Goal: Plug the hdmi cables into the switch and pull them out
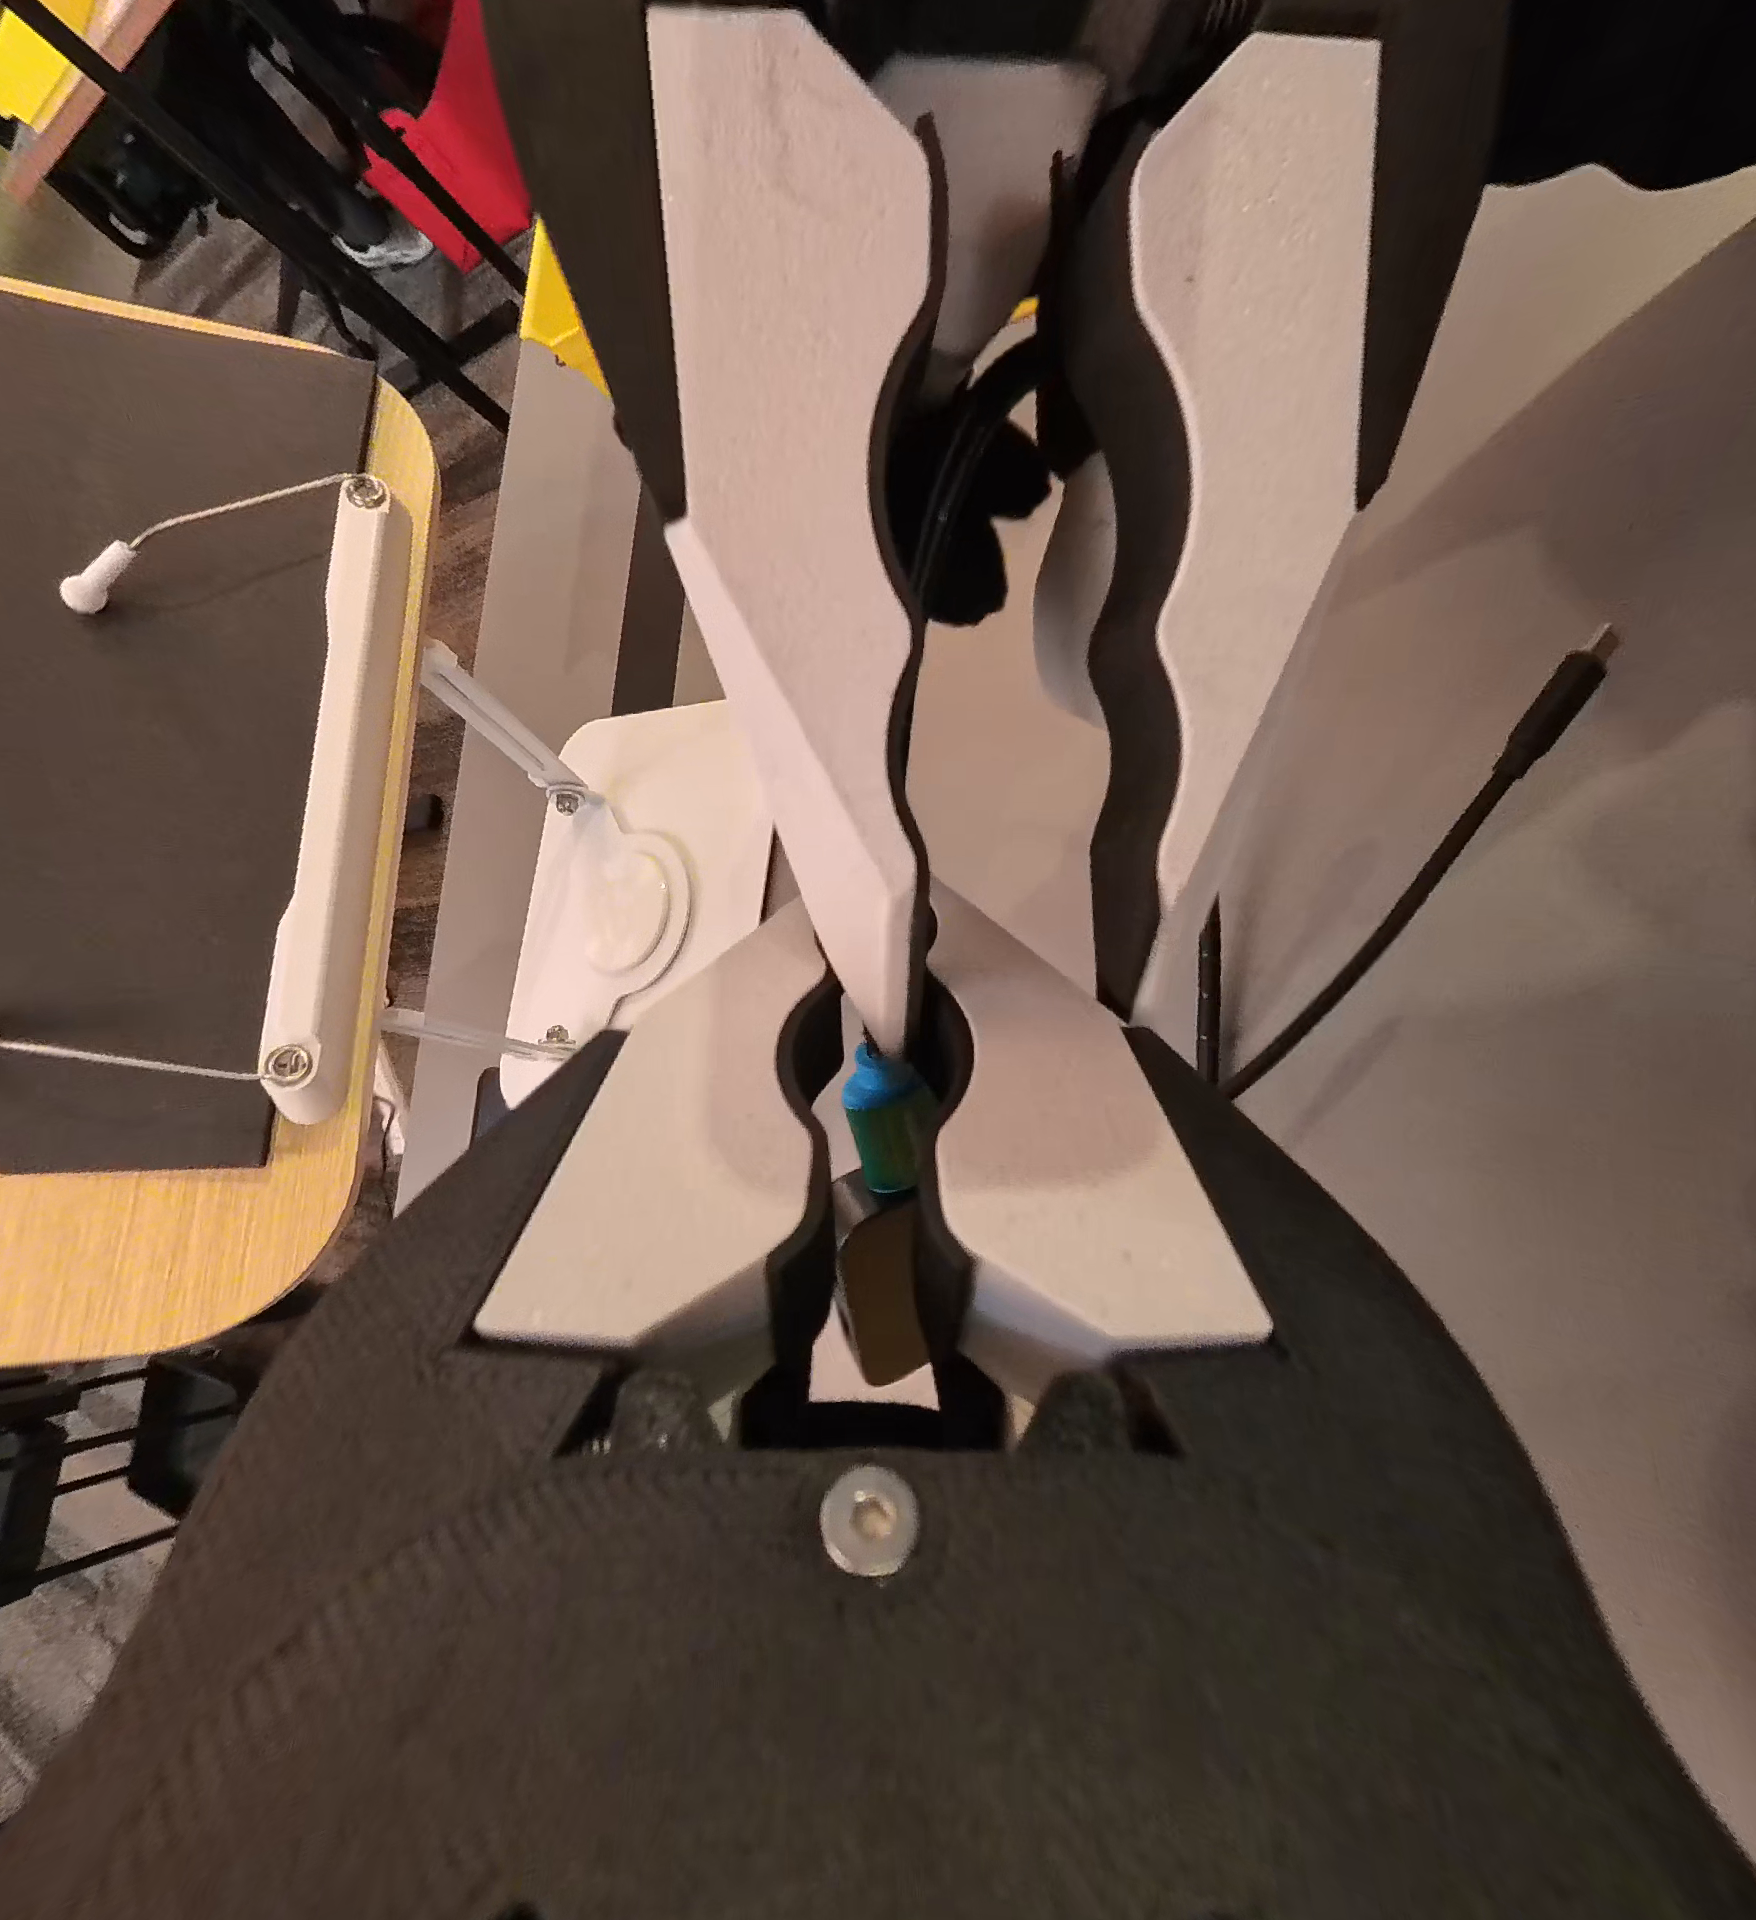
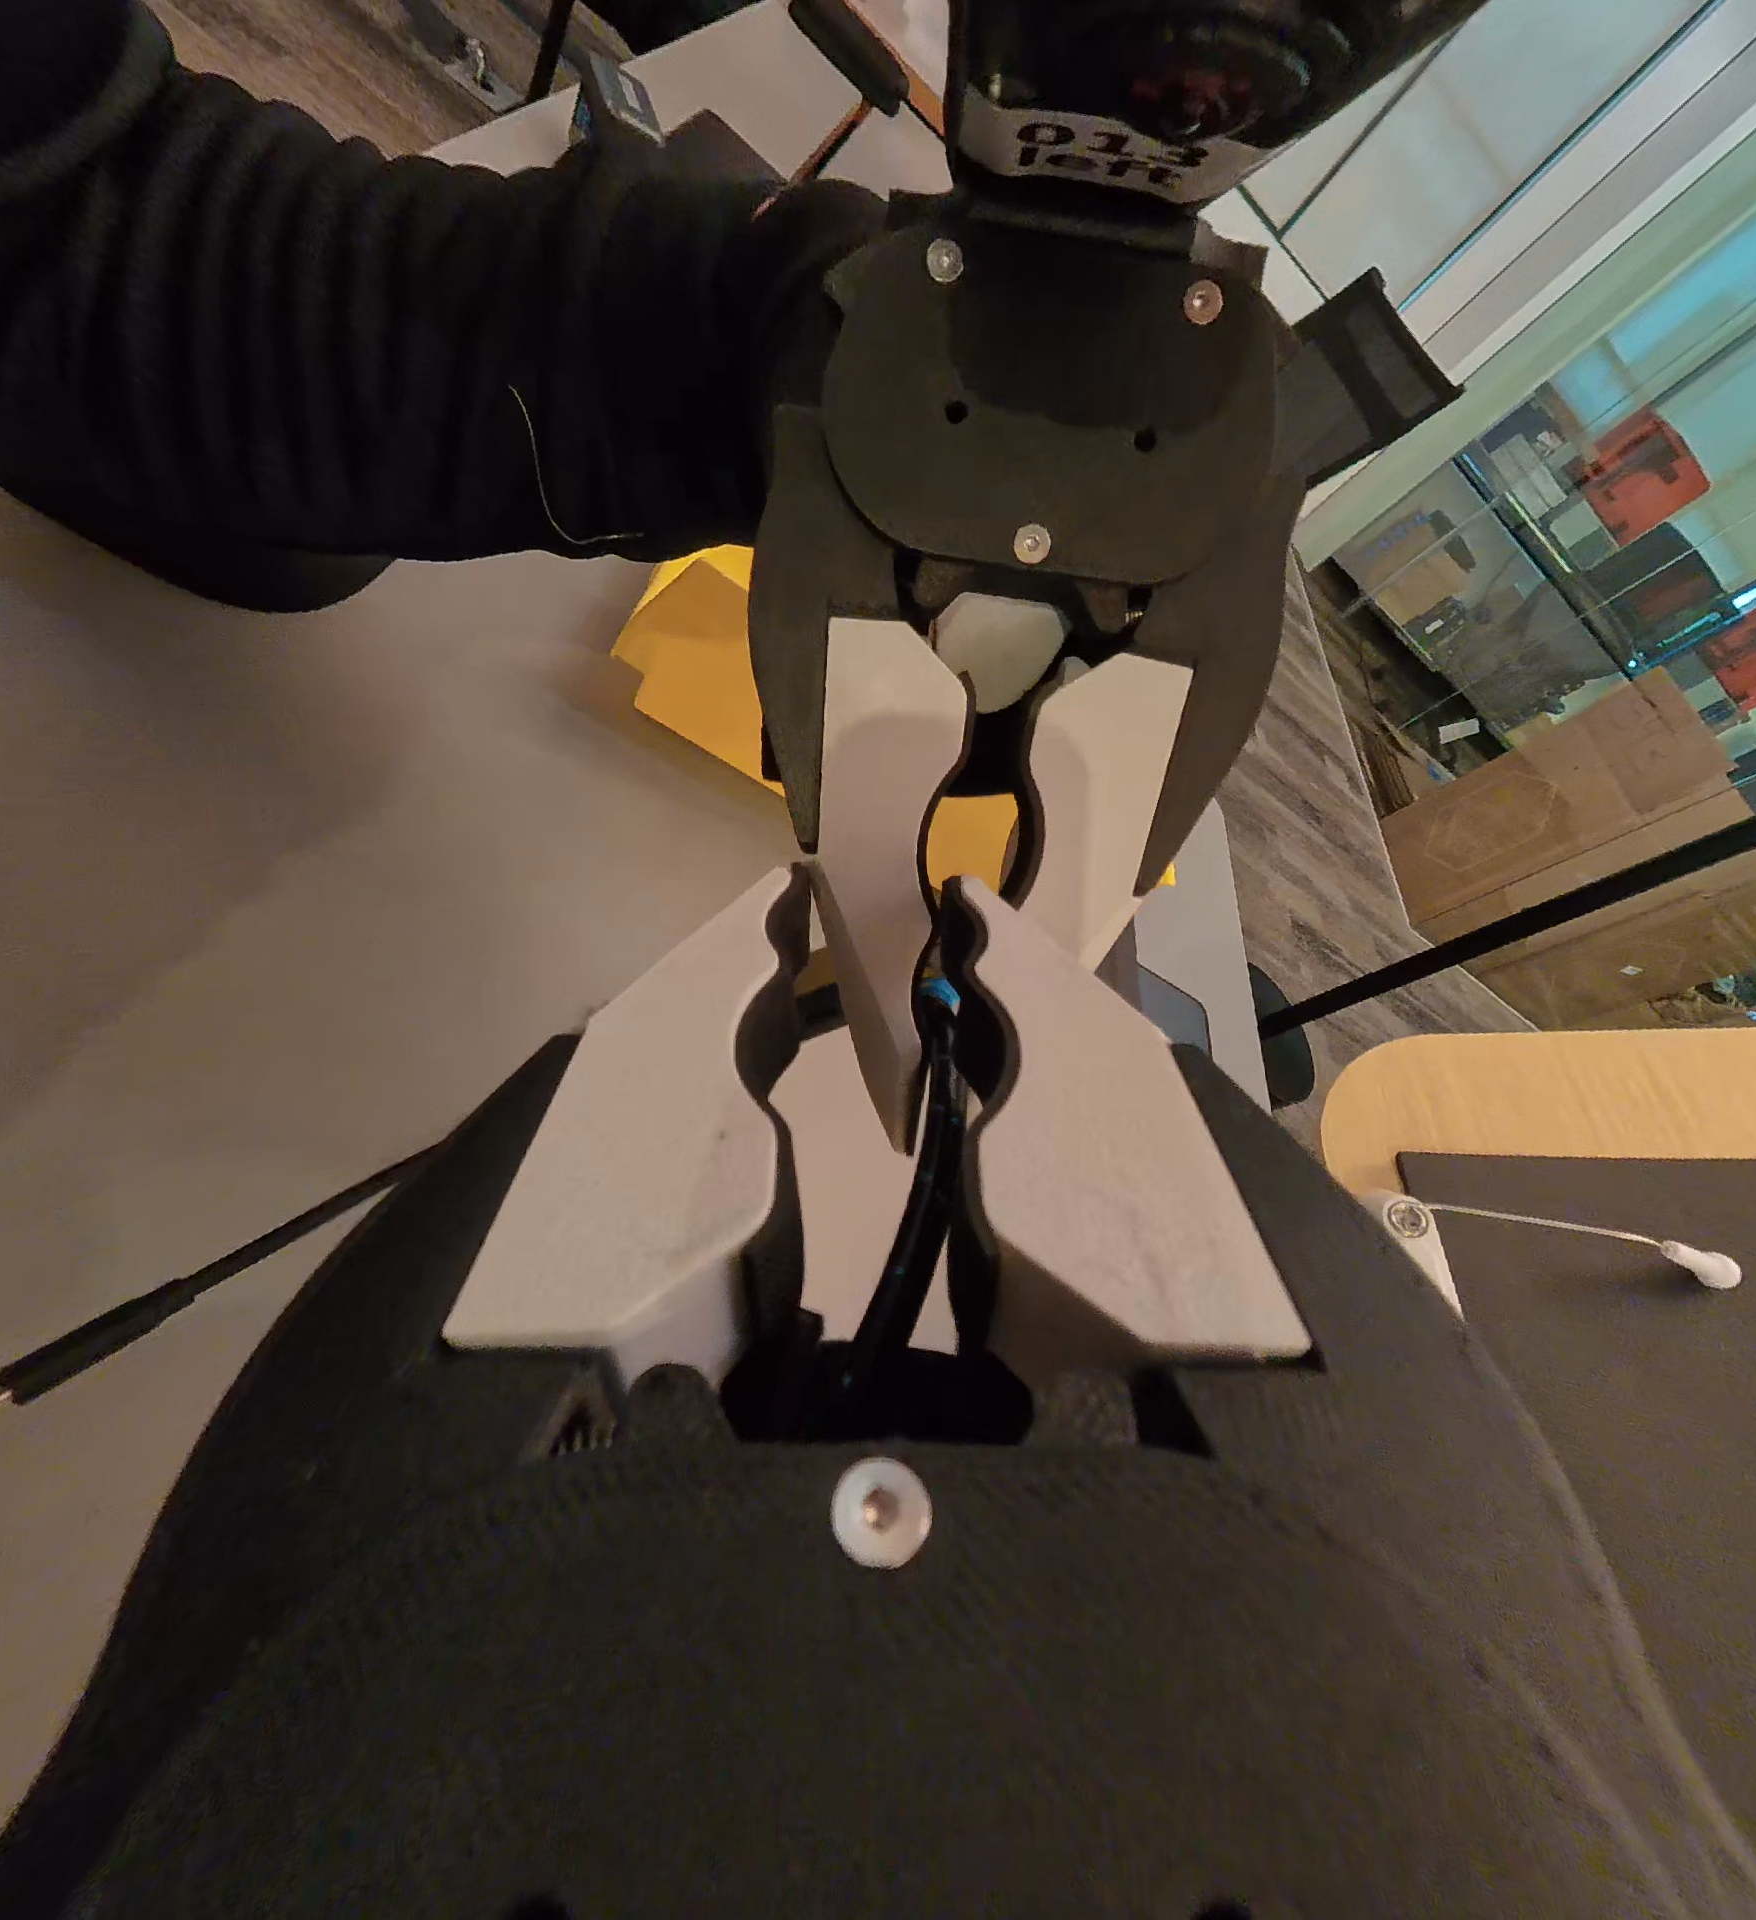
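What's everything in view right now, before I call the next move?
blue-green plug: one, between the left gripper's pads
dark block: one, right behind the plug
black cable: one, blue-flecked, running through the right gripper
loose cable: one, black, on the white table
wooden table: one, carrying a black mat
white cords: two, on the mat
yellow object: one, behind the grippers
sleeve: one, black
left gripper: shut on the plug
right gripper: open

The left tongs (image 1: pixel 879 1091) and right tongs (image 2: pixel 874 997) meet tip to tip above the worktop (image 1: pixel 1580 1039). A loose cable (image 1: pixel 1425 862) lies on the worktop beside them.
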A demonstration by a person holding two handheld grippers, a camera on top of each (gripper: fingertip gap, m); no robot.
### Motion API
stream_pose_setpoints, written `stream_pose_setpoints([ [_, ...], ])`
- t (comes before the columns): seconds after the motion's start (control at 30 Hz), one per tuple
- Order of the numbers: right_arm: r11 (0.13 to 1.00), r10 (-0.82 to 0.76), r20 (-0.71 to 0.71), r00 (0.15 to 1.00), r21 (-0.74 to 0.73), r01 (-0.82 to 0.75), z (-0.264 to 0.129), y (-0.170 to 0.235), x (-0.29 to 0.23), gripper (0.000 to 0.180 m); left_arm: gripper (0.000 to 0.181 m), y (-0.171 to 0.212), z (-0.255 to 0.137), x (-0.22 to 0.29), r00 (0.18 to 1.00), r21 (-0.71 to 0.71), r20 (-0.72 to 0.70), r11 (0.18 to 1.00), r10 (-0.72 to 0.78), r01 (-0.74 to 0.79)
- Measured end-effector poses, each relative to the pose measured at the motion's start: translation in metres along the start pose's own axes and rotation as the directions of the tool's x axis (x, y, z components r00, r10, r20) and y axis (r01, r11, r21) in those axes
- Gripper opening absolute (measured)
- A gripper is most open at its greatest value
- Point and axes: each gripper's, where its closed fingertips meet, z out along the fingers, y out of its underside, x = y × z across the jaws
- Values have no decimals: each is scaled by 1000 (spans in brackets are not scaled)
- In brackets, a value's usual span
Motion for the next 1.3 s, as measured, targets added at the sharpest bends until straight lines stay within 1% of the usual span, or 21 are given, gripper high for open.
stream_pose_setpoints([
  [0.07, 1000, 2, -29, 1000, -18, -2, -6, 3, 6, 28, 3, 6, 0, -4, 1000, -30, 21, 1000, 2, -1],
  [0.1, 1000, 2, -55, 998, -22, -3, -11, 3, 12, 36, 3, 9, -1, -5, 1000, -42, 24, 999, -5, 6],
  [0.13, 999, 0, -73, 997, -37, -3, -17, 6, 16, 34, 3, 10, -2, -6, 1000, -41, 26, 999, -6, 8],
  [0.2, 997, -14, -90, 996, -82, 7, -24, 13, 20, 24, 3, 7, -5, -7, 999, -22, 29, 1000, -15, 16],
  [0.3, 989, -23, -76, 997, -149, 11, -23, 26, 18, 12, 3, 4, -5, -7, 1000, -15, 29, 1000, -6, 7],
  [0.37, 986, -38, -85, 996, -165, 24, -21, 29, 19, 4, 3, 6, -2, -6, 1000, -30, 29, 1000, 5, -5],
  [0.5, 991, -9, -105, 994, -131, -5, -24, 30, 25, 4, 3, 3, -2, -12, 998, 5, 54, 1000, -12, 12],
  [0.53, 993, 4, -115, 993, -120, -18, -27, 31, 27, 4, 8, 1, -3, -17, 996, 20, 83, 1000, -16, 14],
  [0.63, 994, 35, -146, 989, -95, -49, -39, 35, 36, 4, 40, 6, -15, -42, 978, 35, 200, 998, -56, 50],
  [0.67, 995, 49, -156, 987, -73, -61, -44, 34, 39, 4, 53, 8, -22, -49, 970, 67, 226, 995, -89, 76],
  [0.73, 996, 86, -174, 981, -18, -90, -53, 30, 45, 4, 67, 8, -37, -58, 960, 144, 229, 981, -163, 132],
  [0.8, 993, 111, -203, 973, -9, -115, -62, 34, 52, 4, 81, 22, -45, -63, 951, 130, 242, 977, -194, 166],
  [0.87, 990, 134, -229, 964, -4, -138, -71, 39, 58, 4, 87, 30, -50, -68, 943, 128, 259, 976, -207, 179],
  [0.97, 982, 188, -259, 947, 28, -187, -81, 42, 67, 4, 98, 20, -46, -71, 939, 118, 313, 987, -143, 110],
  [1.03, 975, 221, -266, 938, 49, -216, -83, 42, 70, 4, 108, 13, -30, -72, 934, 82, 345, 995, -88, 63],
  [1.1, 969, 248, -268, 931, 60, -241, -85, 43, 72, 4, 115, 14, -11, -76, 920, 13, 392, 1000, -23, 19],
  [1.2, 959, 285, -271, 919, 80, -273, -88, 43, 75, 4, 113, 21, 7, -84, 894, -51, 447, 999, 32, -10],
  [1.23, 954, 299, -271, 915, 90, -285, -89, 42, 77, 4, 103, 20, 8, -86, 884, -44, 467, 999, 41, -23],
  [1.27, 948, 317, -269, 910, 103, -299, -91, 42, 78, 4, 92, 18, 10, -88, 879, -9, 476, 1000, 26, -24],
  [1.3, 943, 332, -264, 906, 118, -311, -92, 41, 78, 4, 85, 17, 13, -87, 887, 26, 462, 1000, -5, -8],
])
